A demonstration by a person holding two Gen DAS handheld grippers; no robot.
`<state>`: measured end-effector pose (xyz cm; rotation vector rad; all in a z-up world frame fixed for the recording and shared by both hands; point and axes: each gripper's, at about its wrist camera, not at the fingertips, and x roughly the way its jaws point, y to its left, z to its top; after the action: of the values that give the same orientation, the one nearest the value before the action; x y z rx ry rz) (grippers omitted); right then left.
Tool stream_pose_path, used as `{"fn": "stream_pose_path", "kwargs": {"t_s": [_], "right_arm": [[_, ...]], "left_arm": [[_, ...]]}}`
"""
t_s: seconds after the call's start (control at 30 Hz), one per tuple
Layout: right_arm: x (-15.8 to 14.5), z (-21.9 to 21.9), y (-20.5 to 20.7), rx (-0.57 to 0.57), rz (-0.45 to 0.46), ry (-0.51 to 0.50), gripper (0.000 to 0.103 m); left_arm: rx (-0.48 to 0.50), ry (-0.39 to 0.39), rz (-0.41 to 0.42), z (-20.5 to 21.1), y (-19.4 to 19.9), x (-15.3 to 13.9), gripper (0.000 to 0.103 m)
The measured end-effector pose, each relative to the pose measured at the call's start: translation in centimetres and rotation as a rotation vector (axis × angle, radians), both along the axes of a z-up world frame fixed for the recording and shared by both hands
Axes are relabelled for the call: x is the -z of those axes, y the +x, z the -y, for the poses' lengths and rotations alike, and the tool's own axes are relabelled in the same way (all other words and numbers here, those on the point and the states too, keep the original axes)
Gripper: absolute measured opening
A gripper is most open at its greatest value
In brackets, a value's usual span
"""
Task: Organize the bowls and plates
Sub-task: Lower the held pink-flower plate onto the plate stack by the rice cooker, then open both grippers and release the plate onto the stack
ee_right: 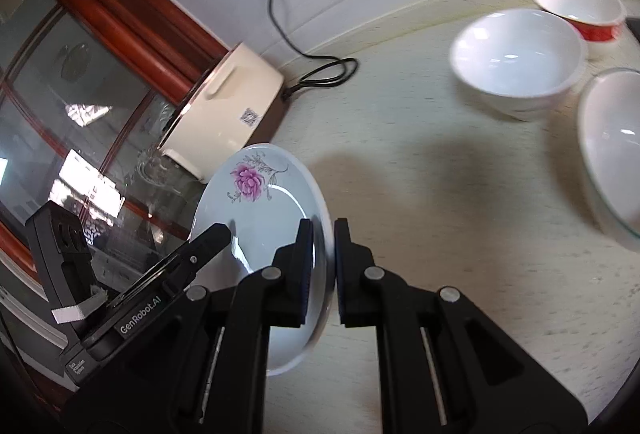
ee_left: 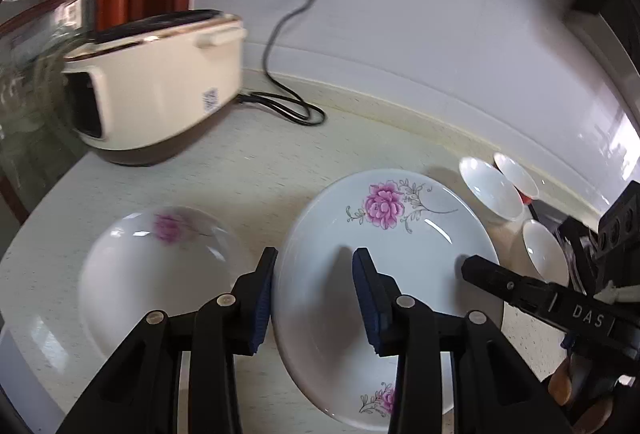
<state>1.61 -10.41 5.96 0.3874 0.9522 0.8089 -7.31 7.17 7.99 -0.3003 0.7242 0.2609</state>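
- Toward the desk's left edge, one flowered plate [ee_left: 160,266] lies unstacked.
- The left gripper [ee_left: 314,298] jaws grip the lifted flowered plate's [ee_left: 384,258] rim.
- The right gripper [ee_right: 322,270] jaws pinch its opposite rim.
- Three bowls [ee_right: 516,58] near the desk's right back edge remain unsorted.

The second flowered plate [ee_left: 160,274] is smearing into blur — its pink bloom is losing all detail, and the left gripper [ee_left: 314,298] is covering its lower edge. The glass bowl [ee_right: 612,150] is running off the right wrist view's edge. The cooker's label [ee_left: 211,100] is staying too small to read.
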Motion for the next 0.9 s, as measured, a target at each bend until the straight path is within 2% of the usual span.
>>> {"fn": "stream_pose_path", "kwargs": {"t_s": [0.27,0.5,0.73,0.9], "right_arm": [[-1.2,-7.7,-1.9,-0.074,0.024,-0.044,0.014],[-0.3,-13.3,-2.6,-0.124,0.015,-0.094,0.014],[2.6,-15.7,-2.4,-0.144,-0.019,-0.127,0.014],[3.8,-16.5,-2.4,-0.138,0.004,-0.169,0.014]], "left_arm": [[-0.13,-0.019,0.014,-6.6,-2.6,-0.9,0.041],[-0.222,-0.072,0.009,-12.2,-4.0,0.4,0.041],[-0.252,-0.082,-0.025,-14.6,-3.9,2.8,0.041],[-0.246,-0.079,-0.034,-15.0,-3.9,3.9,0.041]]}}
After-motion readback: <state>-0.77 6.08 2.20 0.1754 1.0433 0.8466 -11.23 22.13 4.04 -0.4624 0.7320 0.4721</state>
